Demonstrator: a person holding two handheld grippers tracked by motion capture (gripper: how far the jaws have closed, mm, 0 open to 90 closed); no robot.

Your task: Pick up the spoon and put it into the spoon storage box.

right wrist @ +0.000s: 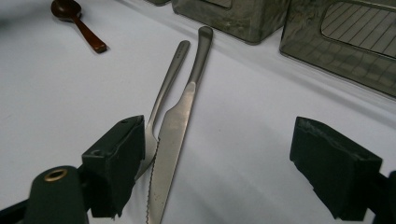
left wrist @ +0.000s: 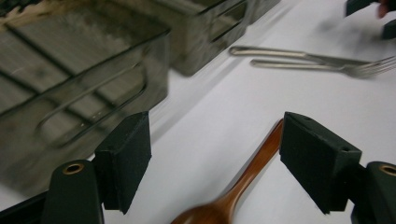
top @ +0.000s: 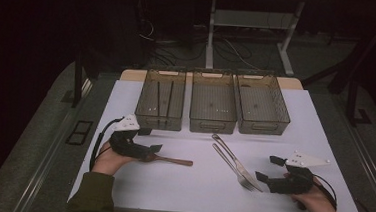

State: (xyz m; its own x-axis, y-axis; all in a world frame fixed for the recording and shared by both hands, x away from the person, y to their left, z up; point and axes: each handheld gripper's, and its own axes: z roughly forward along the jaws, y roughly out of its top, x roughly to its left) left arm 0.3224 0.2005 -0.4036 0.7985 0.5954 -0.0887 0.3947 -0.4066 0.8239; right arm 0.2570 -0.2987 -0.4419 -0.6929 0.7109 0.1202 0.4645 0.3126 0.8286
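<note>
A brown wooden spoon [top: 172, 160] lies on the white table, its bowl toward my left gripper [top: 149, 139]. In the left gripper view that gripper [left wrist: 217, 135] stands open, the spoon [left wrist: 252, 168] lying between the jaws with its handle close by the right one, neither pad pressing on it. A steel knife [top: 230, 154] and fork [top: 227, 162] lie side by side at centre right. My right gripper [top: 269, 169] is open just beyond the fork's tines. In the right gripper view [right wrist: 219, 135], the knife blade [right wrist: 180, 121] and fork [right wrist: 168, 88] run past its left jaw.
Three clear grey bins stand in a row at the table's far side: left [top: 158, 121], middle [top: 211, 124], right [top: 262, 126]. The left bin holds two dark sticks [top: 164, 97]. The table's front edge is close to both hands. Cables trail on the floor behind.
</note>
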